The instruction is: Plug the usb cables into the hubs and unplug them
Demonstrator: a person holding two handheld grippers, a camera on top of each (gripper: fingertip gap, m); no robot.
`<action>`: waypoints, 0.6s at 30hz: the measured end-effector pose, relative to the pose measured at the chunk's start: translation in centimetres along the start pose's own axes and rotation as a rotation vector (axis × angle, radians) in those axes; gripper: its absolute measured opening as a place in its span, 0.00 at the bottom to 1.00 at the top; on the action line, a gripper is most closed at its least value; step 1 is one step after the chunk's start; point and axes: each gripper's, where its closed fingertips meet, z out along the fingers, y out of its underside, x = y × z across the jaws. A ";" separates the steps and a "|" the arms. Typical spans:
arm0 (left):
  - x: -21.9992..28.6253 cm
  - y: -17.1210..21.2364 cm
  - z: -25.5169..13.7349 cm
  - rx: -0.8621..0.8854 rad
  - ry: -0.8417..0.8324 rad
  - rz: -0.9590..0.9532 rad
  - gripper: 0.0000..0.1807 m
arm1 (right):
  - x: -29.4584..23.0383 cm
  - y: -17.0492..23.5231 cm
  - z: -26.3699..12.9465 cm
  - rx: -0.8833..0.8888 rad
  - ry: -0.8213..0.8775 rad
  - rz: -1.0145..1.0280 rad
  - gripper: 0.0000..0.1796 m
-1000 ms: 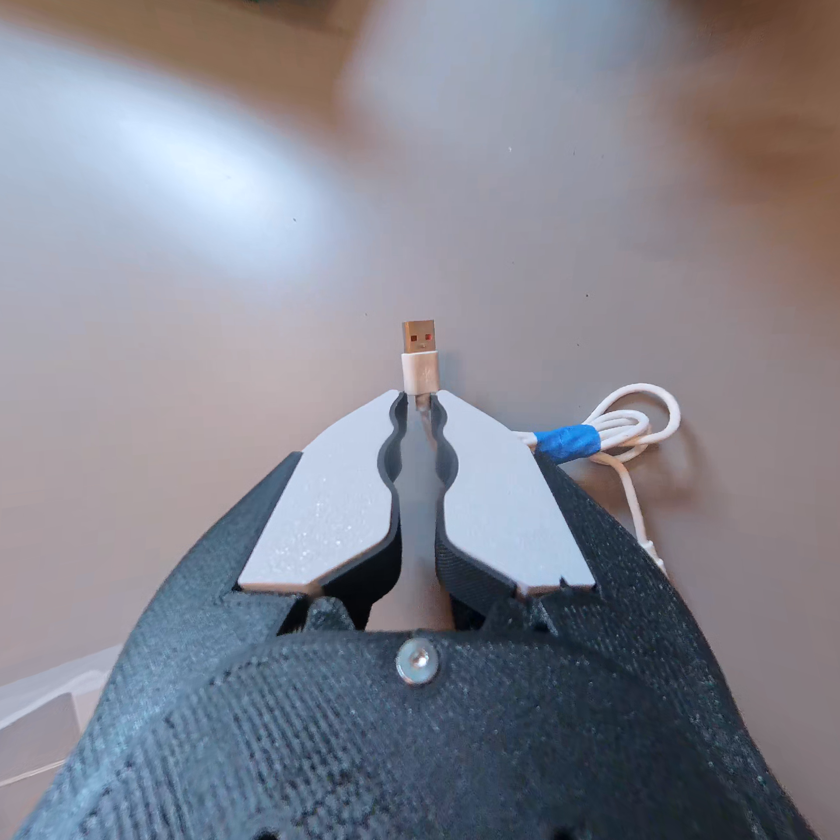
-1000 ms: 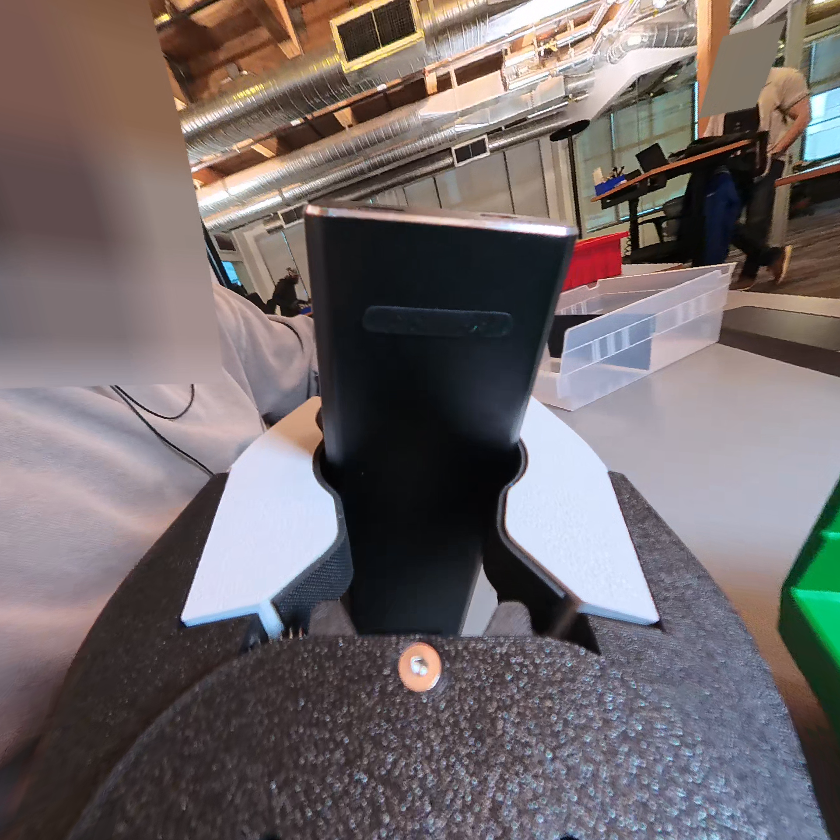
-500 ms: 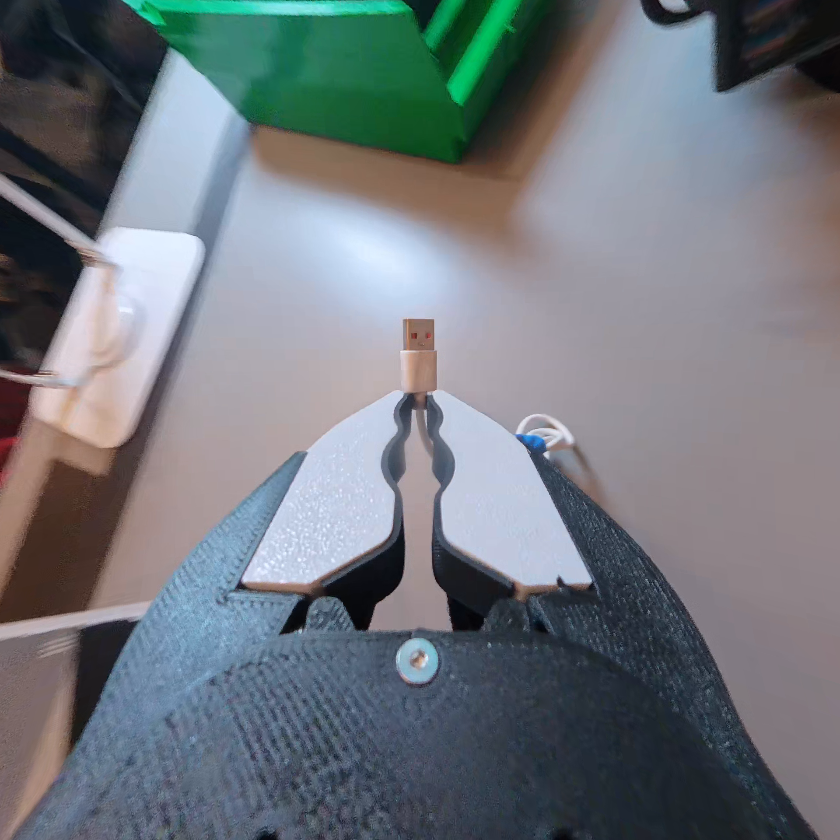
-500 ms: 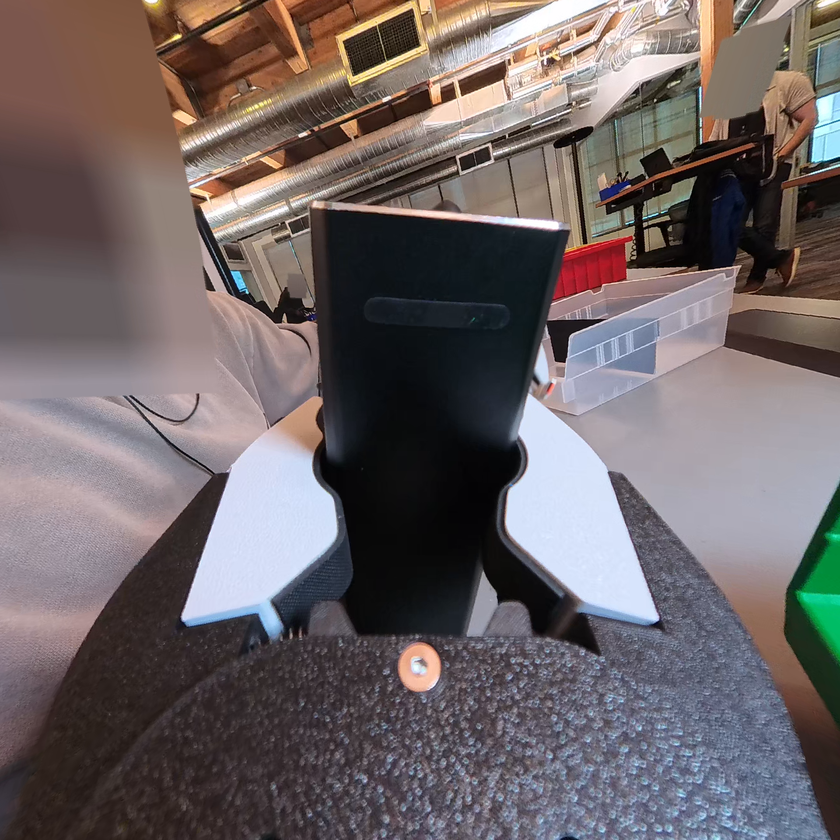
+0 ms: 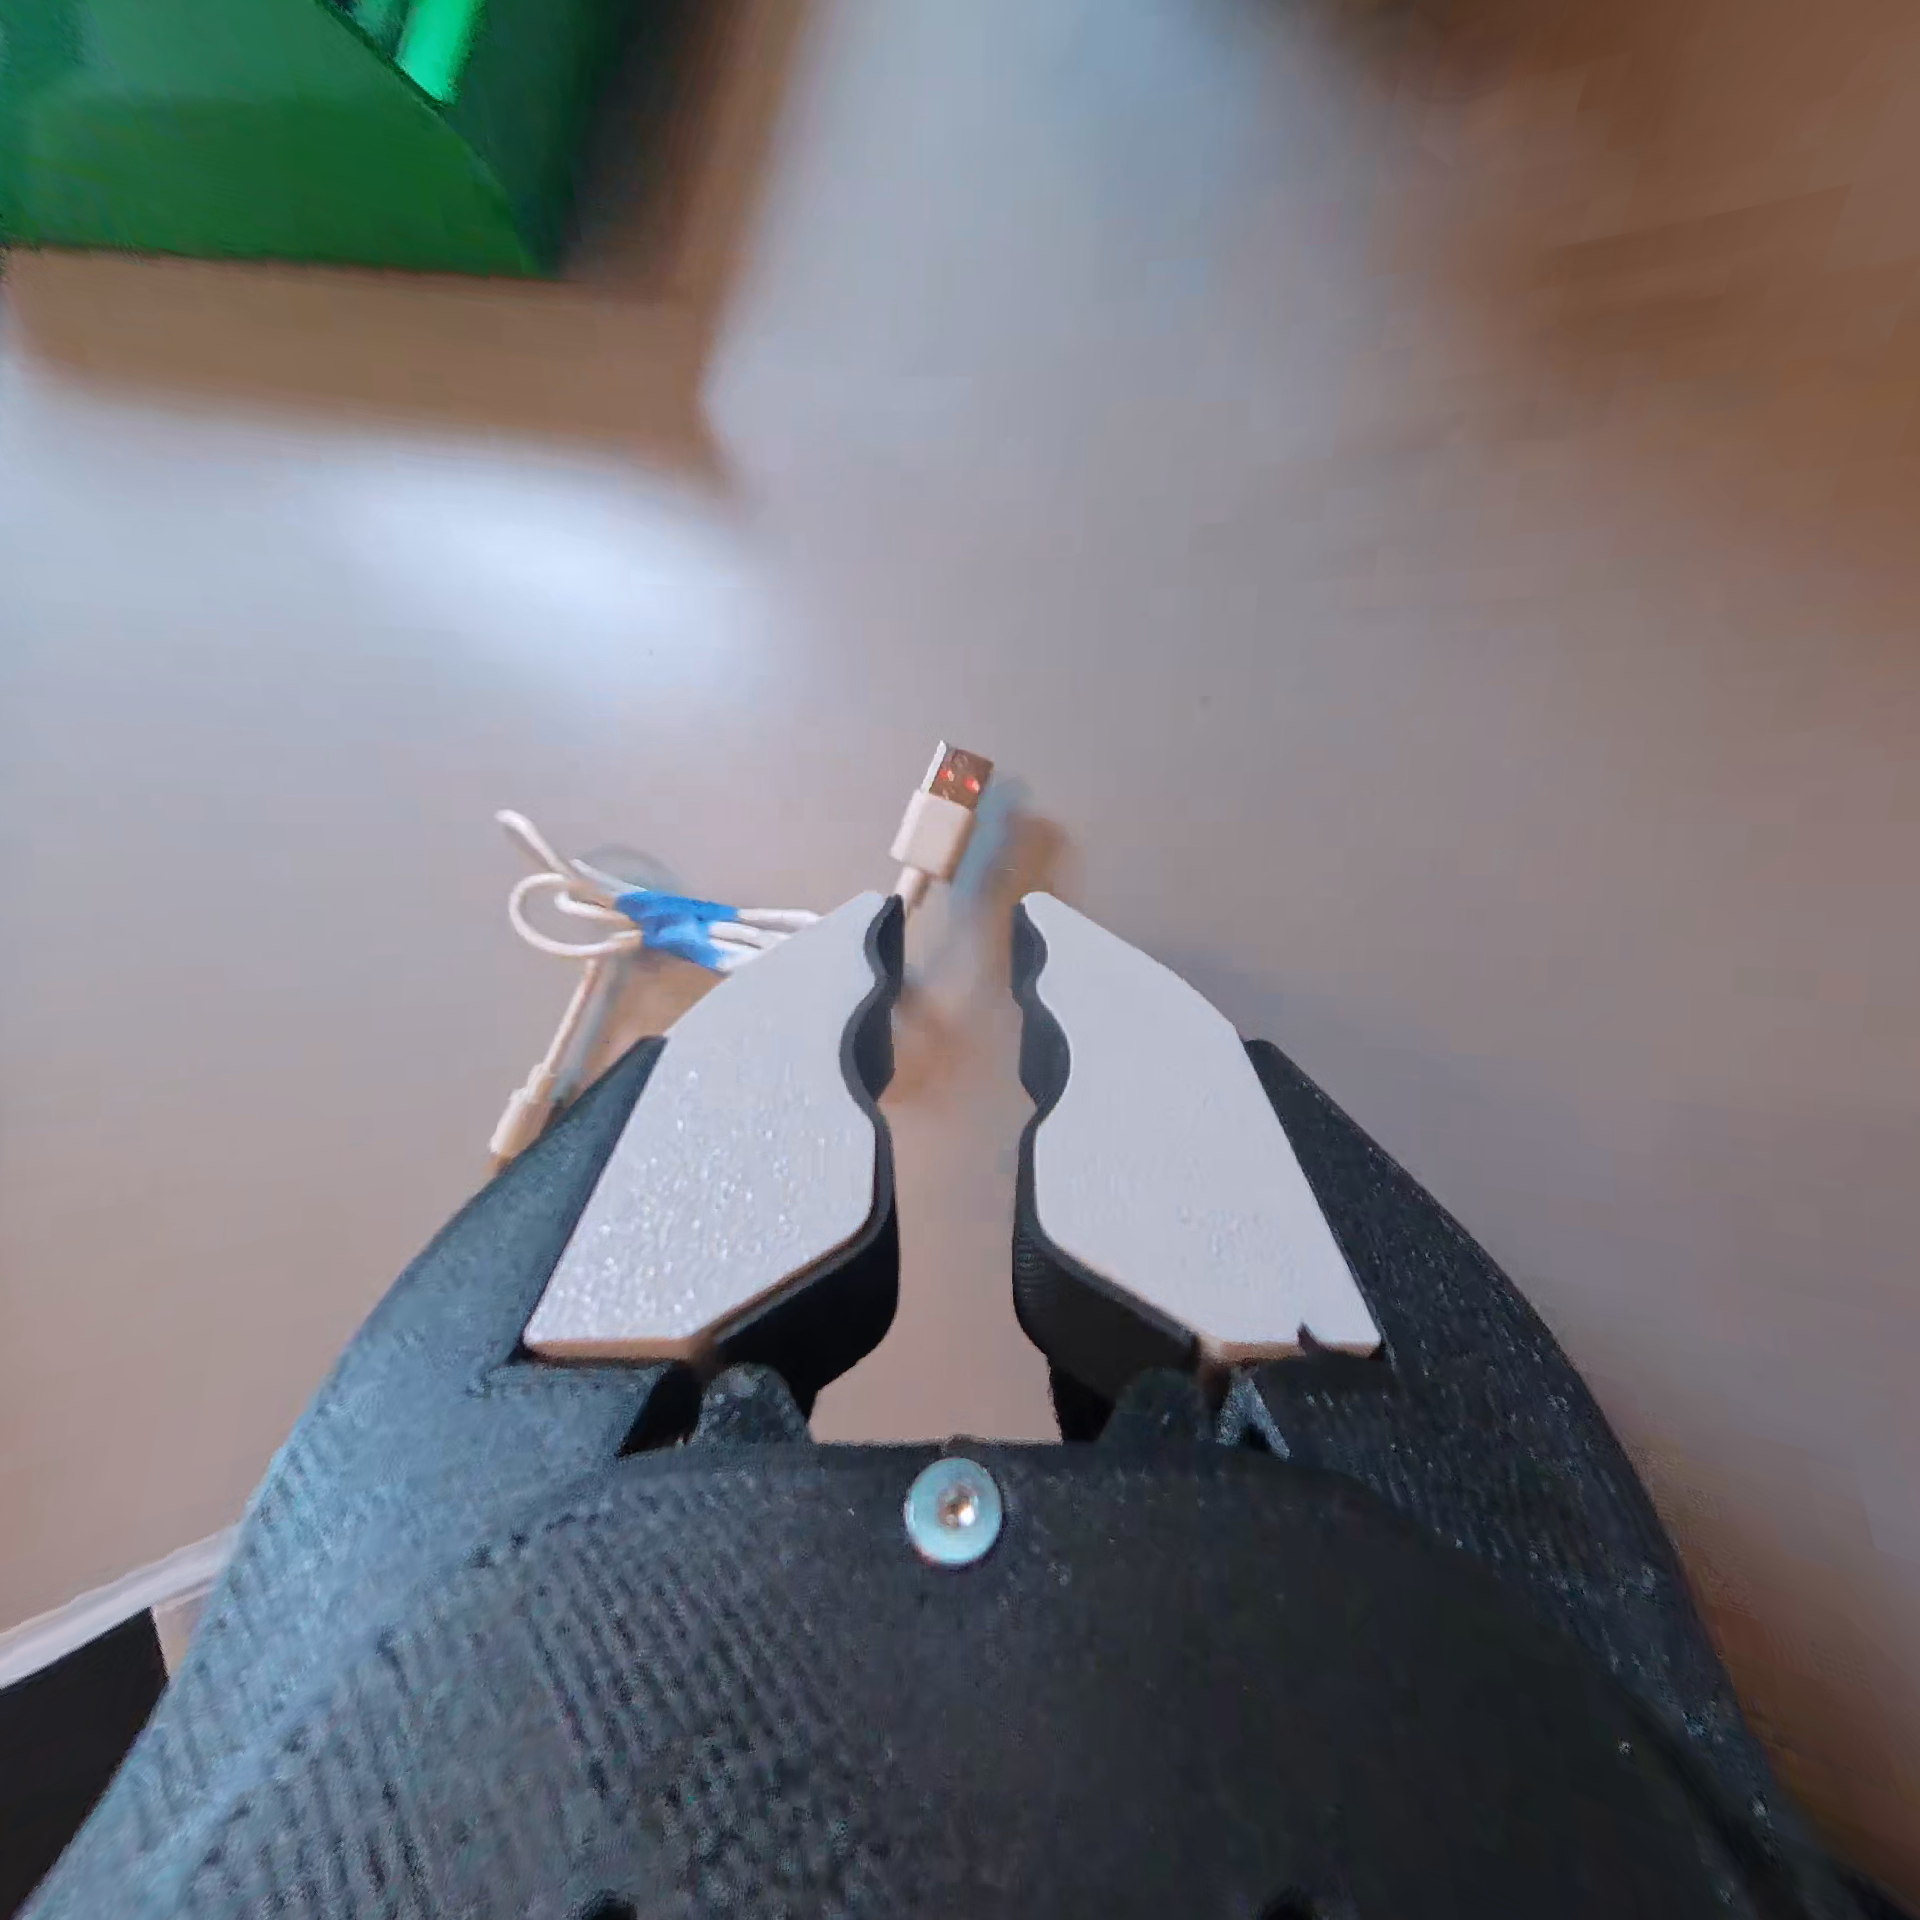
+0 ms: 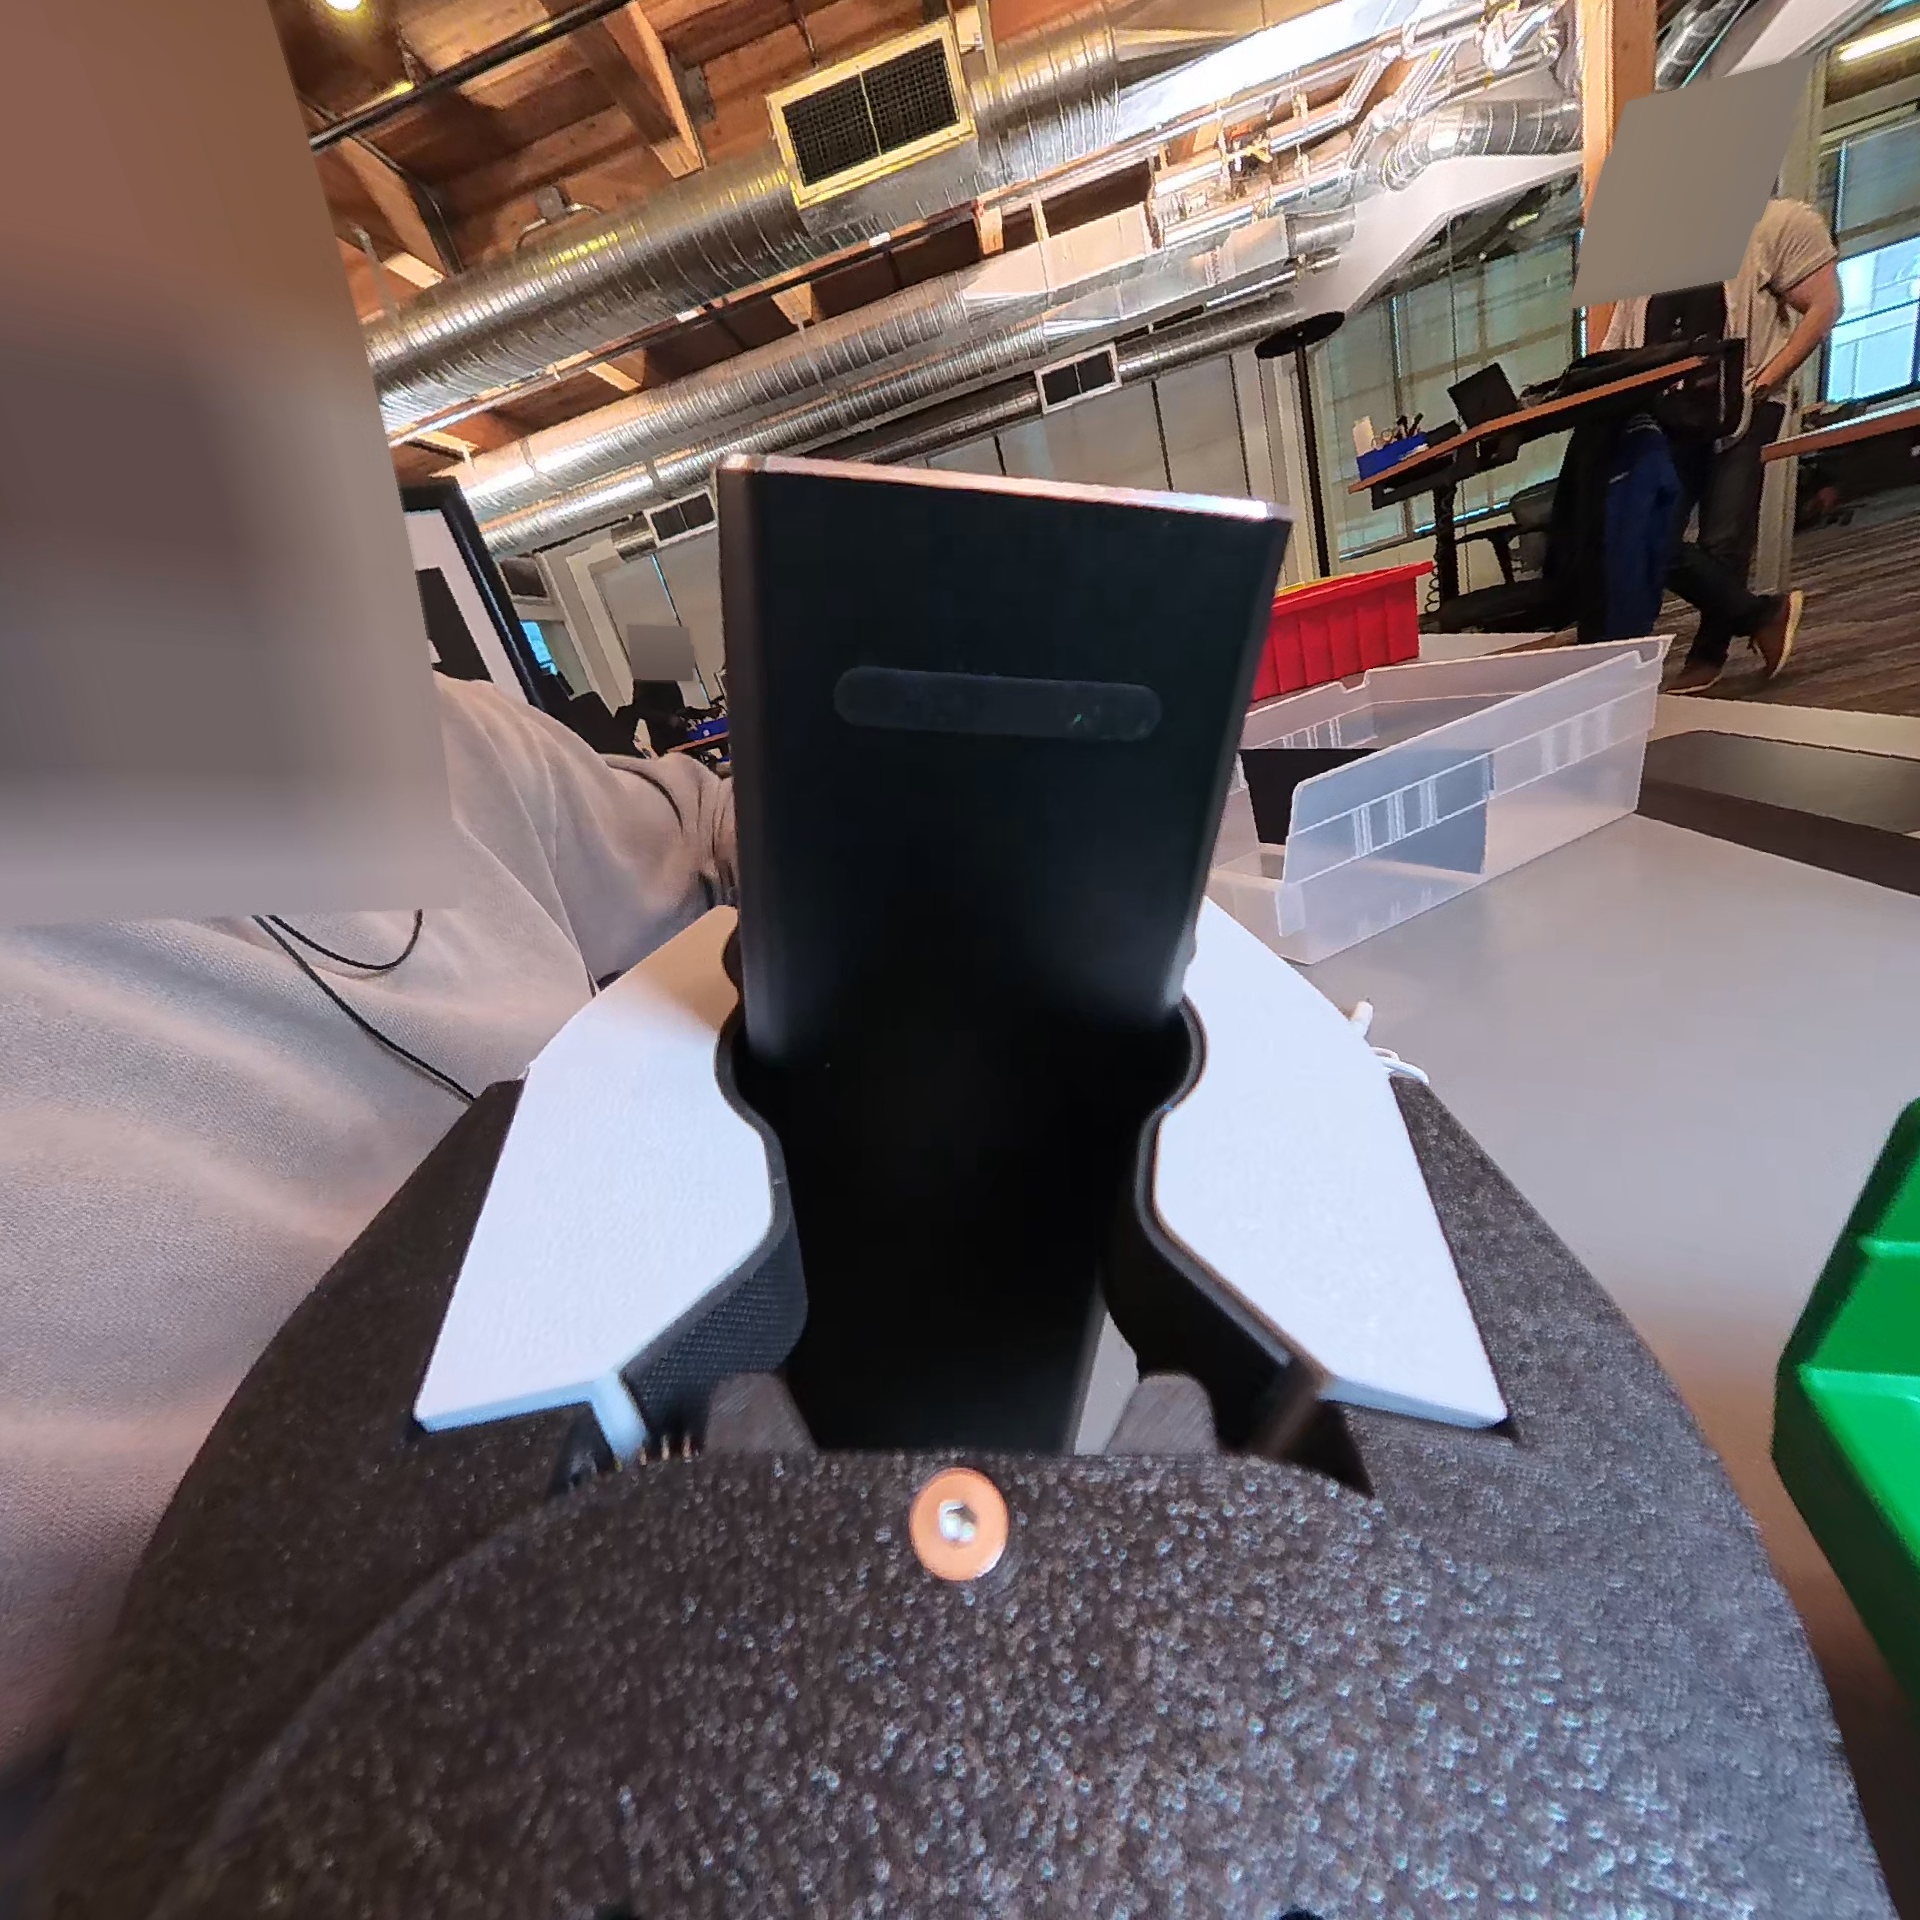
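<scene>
**Cable let go by left tongs**

Release is the change. Half a second ago the left tongs (image 5: 951, 914) were pinched on the white cable (image 5: 665, 925) just behind its plug (image 5: 940, 816). Now their jaws stand apart with bare bench (image 5: 1455, 727) showing between them, and they grip nothing.

The plug lies at about 12 o'clock from the tong tips, just beyond them, tilted toward 1 o'clock, its metal end pointing away. It is slightly smeared, so whether it has settled on the bench or is falling cannot be told. The rest of the cable, bundled with blue tape (image 5: 675, 923), has swung from the right side of the tongs to about 10 o'clock, near the left tip. A green bin (image 5: 260, 135) sits far off at 11 o'clock.

The right tongs (image 6: 961, 1039) are as before: closed on a black hub (image 6: 987, 831), held upright in front of the camera, its top end pointing to 12 o'clock. A clear tray (image 6: 1455, 769) rests on the bench at 2 o'clock.

Plug and hub are apart, with no cable in the hub. Judging by this, the cable is either finished with and being set down, or was dropped and must be picked up again before it can be plugged in.
</scene>
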 end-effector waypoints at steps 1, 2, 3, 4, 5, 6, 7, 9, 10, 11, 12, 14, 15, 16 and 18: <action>0.1 0.5 0.3 -0.030 0.026 0.018 0.12 | 0.0 0.0 0.0 -0.002 0.000 0.000 0.41; -0.1 0.9 0.6 -0.054 0.040 0.042 0.12 | 0.0 0.0 0.0 -0.003 -0.001 -0.001 0.41; -0.2 1.3 0.9 -0.072 0.063 0.071 0.12 | 0.0 0.0 0.0 -0.002 -0.001 -0.001 0.41; -0.4 1.4 1.3 -0.084 0.089 0.101 0.12 | 0.0 0.0 0.0 -0.001 -0.001 0.000 0.41; -0.7 1.5 1.6 -0.094 0.108 0.130 0.12 | 0.0 0.0 0.0 0.000 -0.001 0.001 0.41; -1.0 1.6 2.0 -0.108 0.132 0.157 0.12 | 0.0 0.0 0.0 0.000 0.001 0.000 0.41; -1.0 1.6 2.3 -0.123 0.163 0.184 0.12 | 0.0 -0.1 -0.1 0.000 0.003 -0.001 0.41; -1.0 1.9 2.9 -0.170 0.226 0.243 0.14 | 0.0 -0.1 -0.2 0.000 0.007 -0.005 0.41; -0.9 2.1 3.1 -0.196 0.256 0.271 0.14 | 0.0 -0.1 -0.2 0.000 0.008 -0.007 0.41; -0.8 2.3 3.4 -0.213 0.279 0.294 0.14 | 0.0 -0.2 -0.3 0.000 0.011 -0.009 0.40; -0.7 2.4 3.6 -0.224 0.288 0.317 0.12 | 0.0 -0.2 -0.3 0.002 0.012 -0.010 0.41; -1.0 2.4 3.8 -0.233 0.272 0.363 0.05 | 0.1 -0.3 -0.5 0.003 0.016 -0.011 0.40; -0.9 2.3 3.8 -0.224 0.273 0.369 0.04 | 0.1 -0.4 -0.5 0.004 0.017 -0.011 0.40; -0.8 2.1 3.8 -0.211 0.274 0.360 0.04 | 0.2 -0.4 -0.6 0.004 0.017 -0.010 0.41; -0.8 1.8 3.8 -0.185 0.262 0.316 0.04 | 0.3 -0.3 -0.6 0.004 0.016 -0.004 0.41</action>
